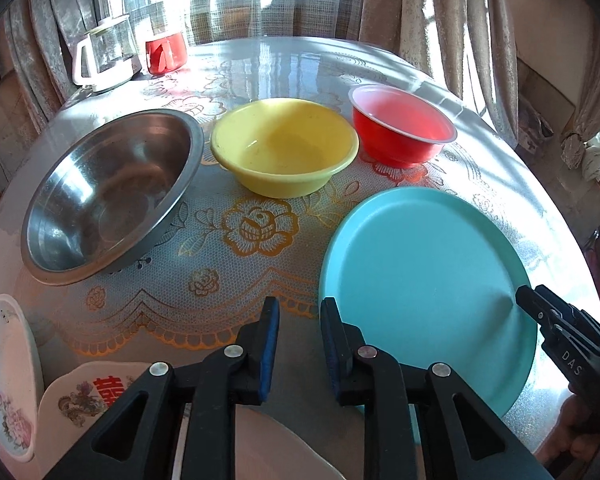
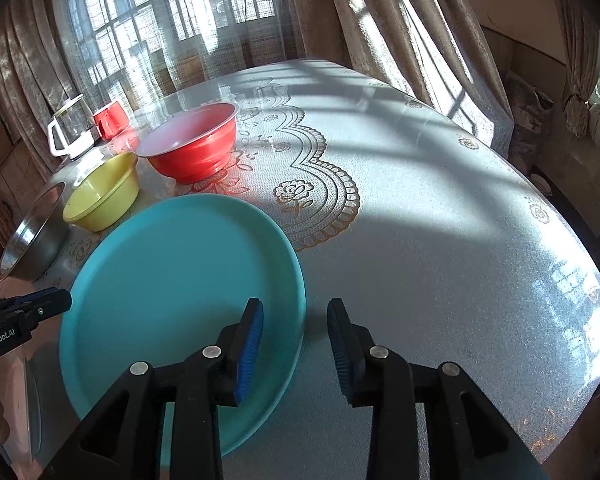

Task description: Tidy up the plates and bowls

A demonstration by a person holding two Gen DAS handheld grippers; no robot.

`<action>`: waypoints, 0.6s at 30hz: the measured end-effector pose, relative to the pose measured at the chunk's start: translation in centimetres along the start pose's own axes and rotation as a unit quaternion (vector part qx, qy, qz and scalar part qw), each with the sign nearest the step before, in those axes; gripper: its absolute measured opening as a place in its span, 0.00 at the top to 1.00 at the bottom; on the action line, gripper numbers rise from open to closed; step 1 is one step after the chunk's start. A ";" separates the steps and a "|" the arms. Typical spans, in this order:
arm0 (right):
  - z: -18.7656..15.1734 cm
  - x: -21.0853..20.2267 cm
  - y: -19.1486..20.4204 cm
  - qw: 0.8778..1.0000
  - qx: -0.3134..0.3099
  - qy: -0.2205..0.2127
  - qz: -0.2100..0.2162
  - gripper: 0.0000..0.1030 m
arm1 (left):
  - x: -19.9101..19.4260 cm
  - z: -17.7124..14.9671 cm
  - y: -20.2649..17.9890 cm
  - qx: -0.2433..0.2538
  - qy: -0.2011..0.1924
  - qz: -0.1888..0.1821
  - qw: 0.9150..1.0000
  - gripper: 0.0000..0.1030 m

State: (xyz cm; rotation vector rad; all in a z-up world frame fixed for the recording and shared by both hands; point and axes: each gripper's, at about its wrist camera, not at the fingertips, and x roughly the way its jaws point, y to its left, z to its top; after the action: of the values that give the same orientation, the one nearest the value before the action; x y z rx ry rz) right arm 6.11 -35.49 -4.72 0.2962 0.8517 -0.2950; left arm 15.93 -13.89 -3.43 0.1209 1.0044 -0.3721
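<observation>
Room: sunlit curtains and a gridded window stand behind your round table (image 2: 440,240), which wears a lace-patterned cover under a clear sheet.
Far edge: a glass jug (image 1: 104,54) and a red mug (image 1: 166,52) sit side by side by the curtain.
Bowls: steel bowl (image 1: 108,196), yellow bowl (image 1: 284,146) and red bowl (image 1: 404,126) form a row beyond your tongs, apart from one another.
Teal plate: the teal plate (image 1: 424,292) lies flat on the table, nearer you than the bowls.
Left tongs: your left gripper (image 1: 300,344) hovers released, nothing between its blue pads; the teal plate's rim lies just beside its right finger.
Right tongs: your right gripper (image 2: 296,348) is released too; its left finger hangs over the plate's near right part, its right finger over bare table, so the rim runs between them, ungripped.
Near left: a floral plate (image 1: 4,376) and a scalloped dish with a red character (image 1: 96,392) lie below your left tongs, partly hidden.
</observation>
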 end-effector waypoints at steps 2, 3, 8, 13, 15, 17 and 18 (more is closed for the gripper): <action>-0.1 -0.2 -0.2 1.000 0.004 -0.001 -0.007 0.63 | -0.7 -0.2 0.8 -0.015 -0.008 -0.002 1.000 0.79; -0.1 -0.5 -0.2 1.000 0.006 -0.004 -0.008 0.62 | -1.2 -0.2 1.0 -0.019 -0.014 -0.002 1.000 0.77; 0.1 -2.3 0.1 1.000 0.003 -0.029 -0.012 0.61 | -3.7 -1.0 2.5 -0.041 -0.046 -0.003 0.998 0.71; 0.3 -4.3 1.6 0.999 -0.013 -0.048 0.006 0.61 | -6.2 -2.3 4.0 -0.057 -0.081 -0.003 0.995 0.66; 0.3 -4.8 2.6 0.998 -0.022 -0.049 0.019 0.60 | -7.2 -3.1 4.7 -0.064 -0.100 -0.008 0.993 0.62; 0.1 -5.1 3.5 0.998 -0.031 -0.048 0.032 0.60 | -8.2 -3.9 5.4 -0.066 -0.112 -0.008 0.991 0.60; 0.0 -5.3 4.1 0.997 -0.037 -0.047 0.038 0.60 | -8.5 -4.2 5.6 -0.068 -0.116 -0.007 0.991 0.60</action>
State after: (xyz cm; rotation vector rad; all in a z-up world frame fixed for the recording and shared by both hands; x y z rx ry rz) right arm 4.32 -31.00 -0.14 0.2440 0.7551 -0.2041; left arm 10.50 -5.40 1.11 -0.0519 0.7974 -0.3225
